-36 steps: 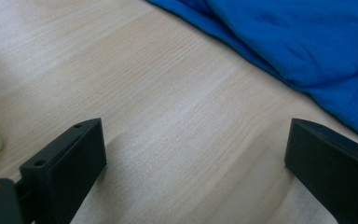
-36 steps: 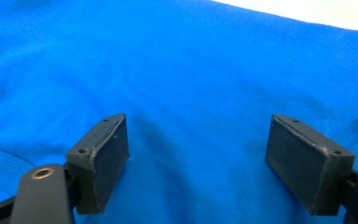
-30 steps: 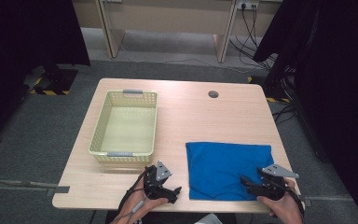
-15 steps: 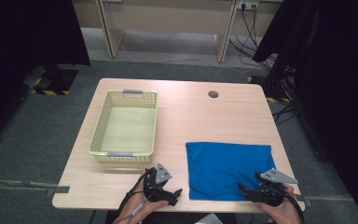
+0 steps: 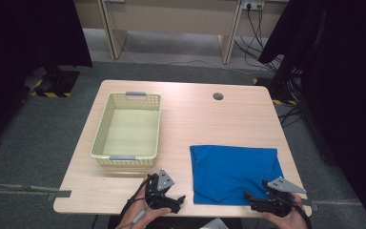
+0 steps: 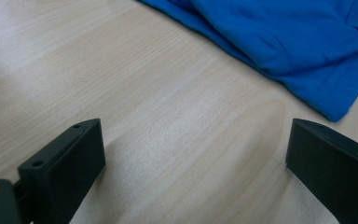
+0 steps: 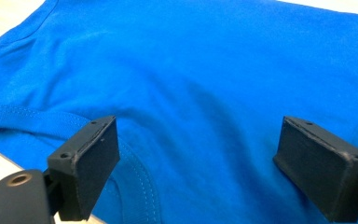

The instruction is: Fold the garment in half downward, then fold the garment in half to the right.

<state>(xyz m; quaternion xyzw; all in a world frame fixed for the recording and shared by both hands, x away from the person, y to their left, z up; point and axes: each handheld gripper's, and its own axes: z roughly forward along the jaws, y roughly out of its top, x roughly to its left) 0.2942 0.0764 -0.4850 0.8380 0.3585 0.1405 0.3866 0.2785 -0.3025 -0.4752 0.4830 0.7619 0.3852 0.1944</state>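
Wooden surface (image 5: 190, 119), seen from the high view, with a small round hole near its far edge. Folded blue garment (image 5: 236, 172) lying flat on the near right part of the surface, its near edge close to the surface's front edge; stitched hems and soft creases show in the right gripper view (image 7: 205, 93). Pale yellow mesh basket (image 5: 106, 129) with grey handles on the left half of the surface, well apart from the garment. Left hand-held gripper (image 5: 178, 201) low over bare wood just left of the garment's near left corner, jaws spread wide with nothing between them (image 6: 193, 158); the garment (image 6: 284, 42) lies beyond them. Right hand-held gripper (image 5: 249, 196) at the garment's near right edge, jaws wide apart and just been opening, poised over the cloth (image 7: 198, 158) without pinching it.
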